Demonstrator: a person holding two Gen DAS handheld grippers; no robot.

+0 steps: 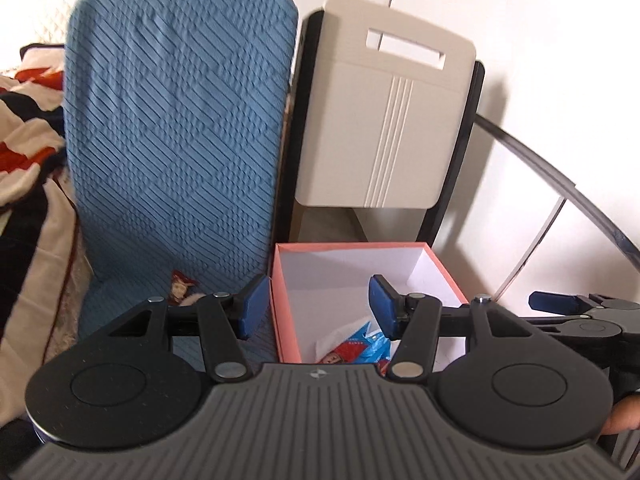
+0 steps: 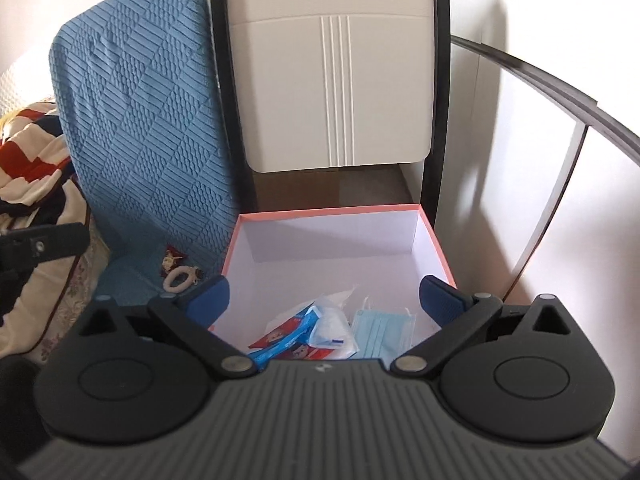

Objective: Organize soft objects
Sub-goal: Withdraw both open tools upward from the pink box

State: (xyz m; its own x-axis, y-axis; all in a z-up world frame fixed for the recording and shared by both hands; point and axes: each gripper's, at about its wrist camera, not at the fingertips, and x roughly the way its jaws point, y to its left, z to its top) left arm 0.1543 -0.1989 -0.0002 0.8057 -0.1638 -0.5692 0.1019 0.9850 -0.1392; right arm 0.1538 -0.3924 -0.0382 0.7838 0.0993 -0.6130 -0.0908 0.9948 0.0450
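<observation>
A white box with a pink rim (image 2: 332, 211) stands on the bed against a blue quilted cushion (image 2: 140, 120). Inside it lie a light blue face mask (image 2: 384, 334), a white packet (image 2: 334, 328) and red-and-blue tissue packs (image 2: 288, 334). My right gripper (image 2: 325, 296) hangs open and wide above the box's near side, nothing between its pads. My left gripper (image 1: 316, 304) is open too and holds nothing, straddling the box's left wall (image 1: 276, 312). A cream hair scrunchie (image 2: 178, 279) and a small red patterned item (image 2: 173, 258) rest on the cushion beside the box.
A folded beige chair (image 1: 384, 120) with black legs leans on the white wall behind the box. A striped red, white and dark blanket (image 1: 24, 140) is piled at the left. A curved metal rail (image 1: 560, 184) runs along the right.
</observation>
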